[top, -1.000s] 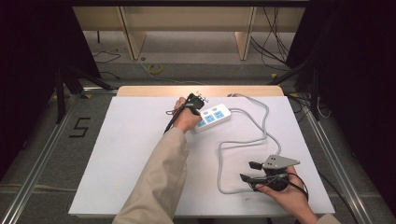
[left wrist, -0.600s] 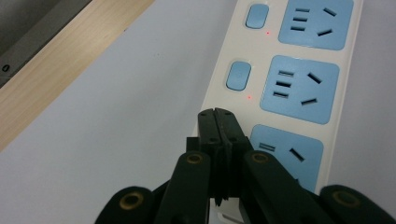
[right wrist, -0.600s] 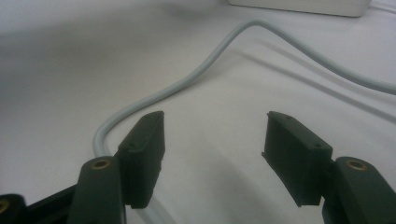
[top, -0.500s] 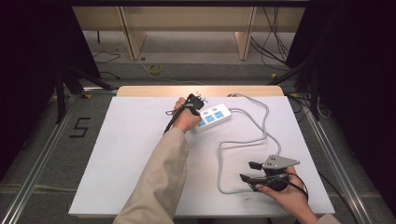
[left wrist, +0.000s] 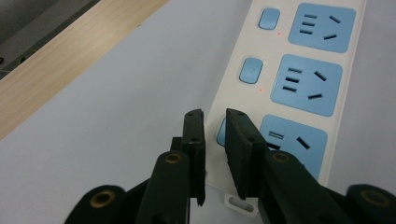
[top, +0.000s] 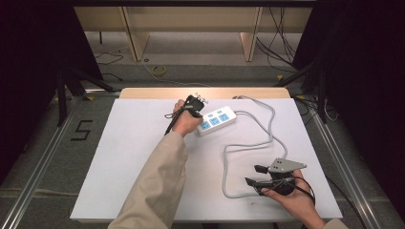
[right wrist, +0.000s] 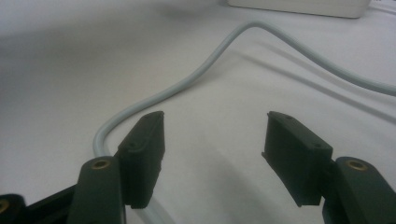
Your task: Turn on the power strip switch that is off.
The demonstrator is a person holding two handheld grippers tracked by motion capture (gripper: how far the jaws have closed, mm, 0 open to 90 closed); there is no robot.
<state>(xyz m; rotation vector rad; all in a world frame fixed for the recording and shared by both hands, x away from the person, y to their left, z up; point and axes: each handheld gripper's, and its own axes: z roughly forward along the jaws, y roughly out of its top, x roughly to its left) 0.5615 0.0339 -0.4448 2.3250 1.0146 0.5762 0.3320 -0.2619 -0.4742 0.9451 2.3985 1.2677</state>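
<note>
The left gripper (left wrist: 215, 116) was seen with its jaws parted by only a narrow gap, having just been opening, and nothing was held between them. Its tips were poised just over the near end of the white power strip (left wrist: 299, 84), directly above the nearest of three blue switch buttons; whether that button was touched could not be told. In the left gripper view two further switch buttons were seen farther along the strip, each beside a blue socket panel, with a small red light by each.

From above, the left gripper (top: 196, 102) was carried by a hand in a beige sleeve (top: 157, 181), and the power strip (top: 217, 120) lay slantwise on the white table (top: 124, 157), near its far edge and right of centre.

The right gripper (right wrist: 212, 126) was held with its jaws wide apart and nothing gripped. A loop of the strip's grey cable (right wrist: 187, 79) was passed just beside its left jaw on the table surface. In the high view this right gripper (top: 254, 174) was held low near the front right corner of the table, well apart from the strip, with the cable (top: 248, 145) curving from the strip's far end round toward it.
</note>
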